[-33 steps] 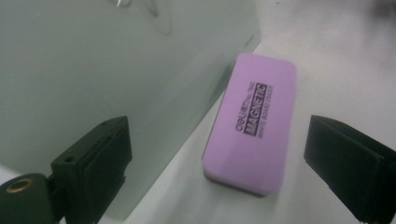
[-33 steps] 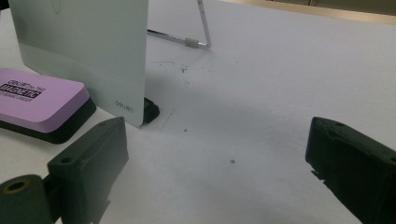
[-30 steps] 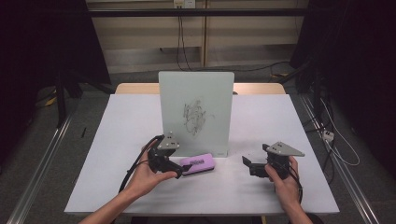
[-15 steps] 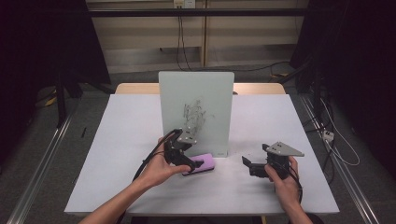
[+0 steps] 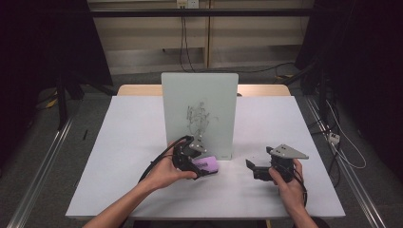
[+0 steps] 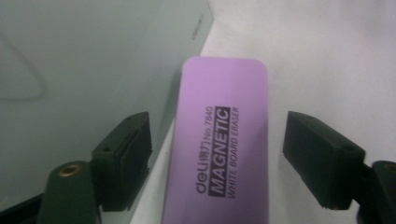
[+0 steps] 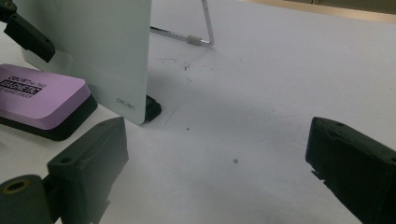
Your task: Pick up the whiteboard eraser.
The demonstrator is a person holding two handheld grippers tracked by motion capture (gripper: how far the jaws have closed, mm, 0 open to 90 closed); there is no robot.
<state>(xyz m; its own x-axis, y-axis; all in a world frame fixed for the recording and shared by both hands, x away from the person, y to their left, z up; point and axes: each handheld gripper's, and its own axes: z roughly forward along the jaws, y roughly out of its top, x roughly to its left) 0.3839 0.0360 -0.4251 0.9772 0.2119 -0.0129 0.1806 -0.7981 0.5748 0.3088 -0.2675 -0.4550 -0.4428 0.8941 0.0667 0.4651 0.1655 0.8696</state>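
A purple magnetic whiteboard eraser [image 5: 209, 165] [image 6: 219, 140] [image 7: 37, 95] lies flat on the white table [image 5: 133, 128], just in front of an upright whiteboard [image 5: 199, 114] [image 6: 84, 60] [image 7: 93, 46] that bears a dark scribble. My left gripper [image 5: 202, 167] [image 6: 217, 149] straddles the eraser. Its jaws have just been closing, and a gap still shows on each side, so the pads do not press on it. My right gripper [image 5: 251, 168] [image 7: 215, 158] rests to the right of the board, open, with only bare table between its jaws.
The whiteboard stands on a wire stand [image 7: 205, 28] and a small black foot [image 7: 152, 108]. Dark floor, rails and cables surround the table. A wooden edge [image 5: 138, 90] shows along the table's far side.
My left gripper has moved right, up to the eraser, and its jaws now stand closer together on either side of it. The right hand has kept still.
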